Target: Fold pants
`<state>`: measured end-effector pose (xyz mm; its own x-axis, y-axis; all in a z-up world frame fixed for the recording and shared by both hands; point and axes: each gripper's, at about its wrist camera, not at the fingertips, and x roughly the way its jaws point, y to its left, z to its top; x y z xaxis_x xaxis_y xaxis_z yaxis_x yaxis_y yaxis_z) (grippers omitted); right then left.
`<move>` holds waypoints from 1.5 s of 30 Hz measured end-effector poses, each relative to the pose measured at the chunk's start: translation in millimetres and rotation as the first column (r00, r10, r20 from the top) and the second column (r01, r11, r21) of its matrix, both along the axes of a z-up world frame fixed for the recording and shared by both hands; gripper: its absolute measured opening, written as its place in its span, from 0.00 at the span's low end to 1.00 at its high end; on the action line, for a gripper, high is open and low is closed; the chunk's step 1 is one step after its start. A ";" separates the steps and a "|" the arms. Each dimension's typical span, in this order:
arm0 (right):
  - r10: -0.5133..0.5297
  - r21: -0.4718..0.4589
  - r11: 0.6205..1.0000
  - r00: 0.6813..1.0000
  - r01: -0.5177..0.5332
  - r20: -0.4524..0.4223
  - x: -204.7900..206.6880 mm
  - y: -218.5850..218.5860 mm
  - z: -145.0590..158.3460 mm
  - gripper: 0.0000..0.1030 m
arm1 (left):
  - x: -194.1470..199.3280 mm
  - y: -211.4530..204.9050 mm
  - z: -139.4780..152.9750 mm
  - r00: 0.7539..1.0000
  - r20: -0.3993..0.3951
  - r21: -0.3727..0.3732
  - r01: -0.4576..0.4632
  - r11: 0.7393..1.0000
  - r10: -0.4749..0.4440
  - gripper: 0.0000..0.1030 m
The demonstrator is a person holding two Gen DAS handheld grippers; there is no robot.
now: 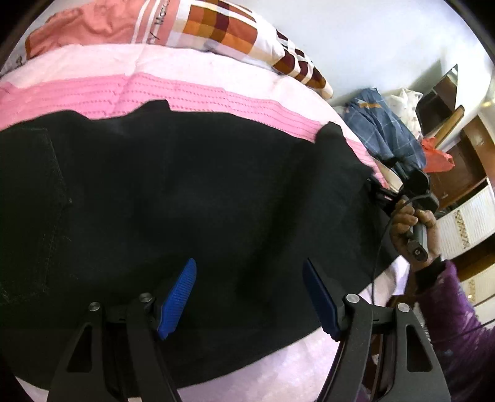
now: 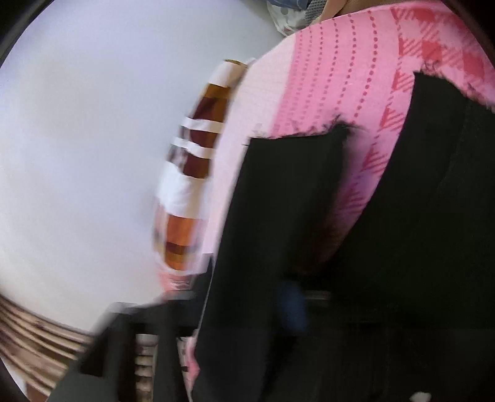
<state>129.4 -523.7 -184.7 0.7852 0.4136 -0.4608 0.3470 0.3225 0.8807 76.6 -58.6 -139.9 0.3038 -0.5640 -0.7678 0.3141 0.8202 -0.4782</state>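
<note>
Left wrist view: a pink bedspread (image 1: 185,92) covers the bed, a checked pillow (image 1: 222,27) lies at its far edge, and blue clothes (image 1: 383,130) are heaped beyond the bed. The black pants (image 1: 185,191) lie spread flat under the left gripper (image 1: 249,297), whose jaws stand apart and empty. A hand (image 1: 414,225) grips the other tool's handle at the pants' right edge.

Right wrist view, blurred: the right gripper (image 2: 294,306) is closed on the pants (image 2: 278,216), which drape over it.
</note>
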 end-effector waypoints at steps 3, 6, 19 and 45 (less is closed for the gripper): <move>-0.003 -0.042 0.999 1.000 0.002 -0.016 -5.8 0.8 6.5 0.05 | -2.3 -1.5 2.2 0.999 0.042 0.045 0.002 0.999 -0.003 0.69; -0.007 -0.088 0.996 1.000 0.009 0.025 -32.4 -3.5 41.9 0.05 | -3.5 3.6 3.5 0.998 0.059 0.050 -0.010 0.999 0.007 0.69; -0.106 -0.090 0.991 0.987 0.095 -0.120 -155.2 -71.2 53.4 0.05 | -17.2 33.3 12.3 0.996 0.074 0.078 -0.048 0.996 0.042 0.69; -0.083 -0.088 0.994 0.981 0.068 -0.177 -204.3 -59.4 73.3 0.12 | -46.9 70.7 18.7 0.988 0.128 0.080 -0.099 0.992 0.088 0.69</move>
<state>-74.9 -583.1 -111.3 0.7139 0.3120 -0.6269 0.5234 0.3569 0.7737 29.7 12.1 -121.1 0.4482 -0.4619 -0.7654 0.2865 0.8852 -0.3664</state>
